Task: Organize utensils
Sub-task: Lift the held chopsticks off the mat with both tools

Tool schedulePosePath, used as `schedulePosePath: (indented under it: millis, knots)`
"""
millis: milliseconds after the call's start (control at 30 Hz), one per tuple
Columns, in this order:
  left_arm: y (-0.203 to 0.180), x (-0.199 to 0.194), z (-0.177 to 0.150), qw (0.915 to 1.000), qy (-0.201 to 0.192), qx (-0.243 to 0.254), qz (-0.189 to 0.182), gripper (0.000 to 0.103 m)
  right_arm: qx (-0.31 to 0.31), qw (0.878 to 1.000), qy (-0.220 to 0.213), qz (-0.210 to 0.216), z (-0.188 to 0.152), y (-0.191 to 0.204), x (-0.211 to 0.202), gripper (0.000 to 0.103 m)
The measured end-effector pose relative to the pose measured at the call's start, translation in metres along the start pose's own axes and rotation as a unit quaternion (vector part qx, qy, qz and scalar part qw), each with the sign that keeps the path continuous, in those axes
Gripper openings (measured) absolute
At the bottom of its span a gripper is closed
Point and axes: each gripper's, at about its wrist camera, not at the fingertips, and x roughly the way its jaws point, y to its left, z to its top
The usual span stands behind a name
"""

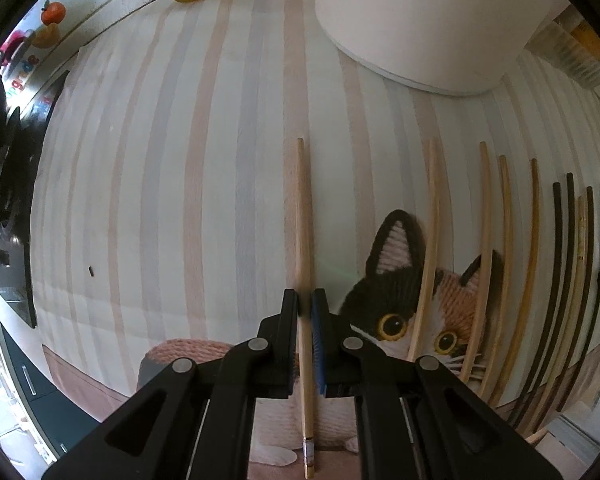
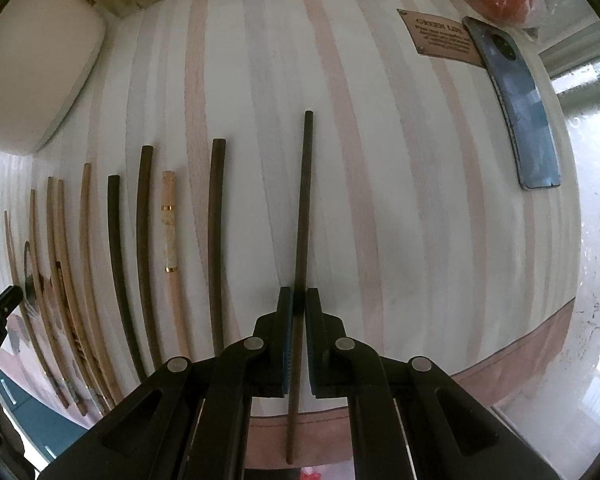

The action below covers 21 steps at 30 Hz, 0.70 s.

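Left gripper (image 1: 305, 300): jaws clamped on a light bamboo chopstick (image 1: 302, 216), which runs straight ahead between the blue pads over the striped tablecloth (image 1: 160, 200).
Right gripper (image 2: 298, 300): jaws pinched on a dark chopstick (image 2: 303, 200), pointing forward.
Remaining chopsticks: pale ones (image 1: 430, 240) lie side by side across the cat mat (image 1: 396, 280); dark ones (image 2: 216, 240) lie further right, with one patterned cream stick (image 2: 169, 224) among them.
White container (image 1: 428, 20): ahead on the cloth, possibly a holder.
Phone (image 2: 516, 104): far right, beside a brown label (image 2: 440, 32).
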Motion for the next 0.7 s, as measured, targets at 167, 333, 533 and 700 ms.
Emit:
schedulePosePath:
  millis: [167,333,533,700]
  knots:
    - [-0.002,-0.011,-0.005,1.0000,-0.007,0.004,0.003,0.005,0.006,1.000,-0.018,0.000,-0.012,0.000,-0.003,0.006]
    - [0.006,-0.037,-0.012,0.9993,-0.037,-0.001,0.002,0.004,0.034,0.998,-0.039,0.028,-0.029,-0.017,-0.011,0.005]
    - [0.010,-0.075,-0.018,0.9968,-0.080,-0.008,-0.004,0.004,0.045,0.994,-0.087,0.044,-0.051,-0.024,-0.040,0.005]
    - [0.010,-0.108,-0.018,0.9927,-0.120,-0.013,-0.007,0.004,0.048,0.988,-0.131,0.062,-0.067,-0.025,-0.072,0.005]
